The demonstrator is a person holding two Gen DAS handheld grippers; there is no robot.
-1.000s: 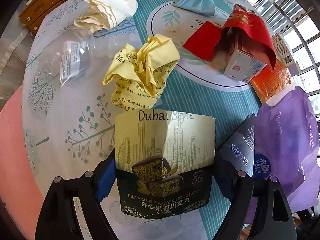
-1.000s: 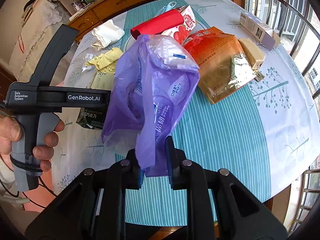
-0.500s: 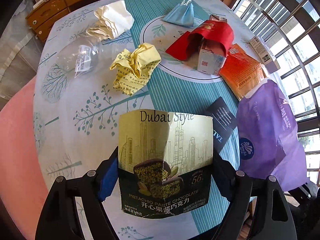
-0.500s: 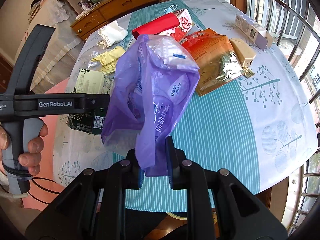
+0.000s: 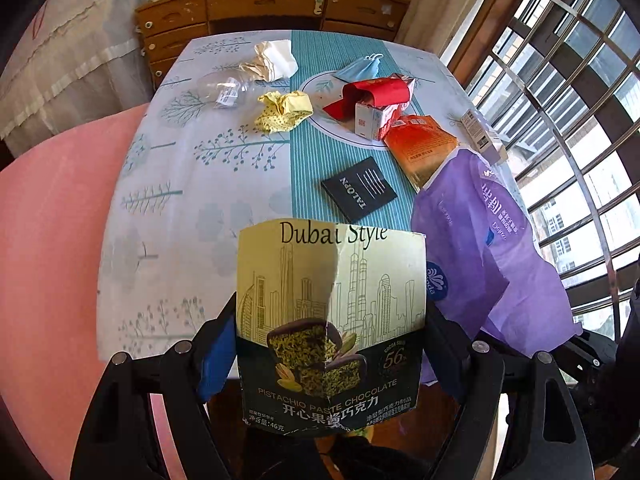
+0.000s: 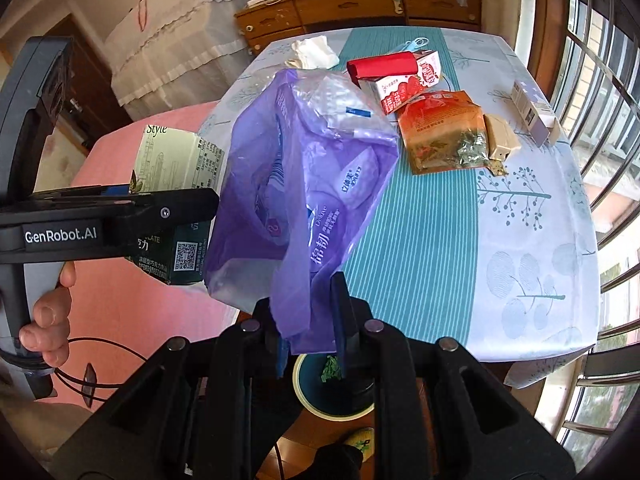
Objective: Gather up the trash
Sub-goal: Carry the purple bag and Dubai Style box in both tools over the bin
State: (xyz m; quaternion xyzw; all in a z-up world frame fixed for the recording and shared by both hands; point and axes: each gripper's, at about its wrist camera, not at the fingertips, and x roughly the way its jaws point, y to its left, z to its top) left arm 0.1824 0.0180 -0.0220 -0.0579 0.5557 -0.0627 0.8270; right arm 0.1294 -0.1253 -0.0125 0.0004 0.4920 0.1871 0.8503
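My left gripper (image 5: 332,320) is shut on a pistachio chocolate box (image 5: 332,280), with its jaws wide across the box's sides, above the table's near edge. The right gripper (image 6: 306,304) is shut on the lower end of a purple plastic bag (image 6: 304,184), which hangs upright over the same edge. In the left wrist view the bag (image 5: 480,248) hangs to the right of the box. The box (image 6: 176,160) appears left of the bag in the right wrist view, beside a hand (image 6: 48,320) on the left gripper's handle. A dark round bin (image 6: 298,384) stands on the floor under the right gripper.
On the patterned tablecloth (image 5: 200,184) lie crumpled yellow paper (image 5: 285,111), white paper (image 5: 272,60), a clear bottle (image 5: 222,90), a blue mask (image 5: 362,66), a red envelope over a milk carton (image 5: 372,104), an orange packet (image 5: 420,144) and a black card (image 5: 359,189). Pink seat left; window bars right.
Both grippers have risen and drawn back from the table with the box and the bag still held. The table looks farther away, and the floor bin has come into the right wrist view.
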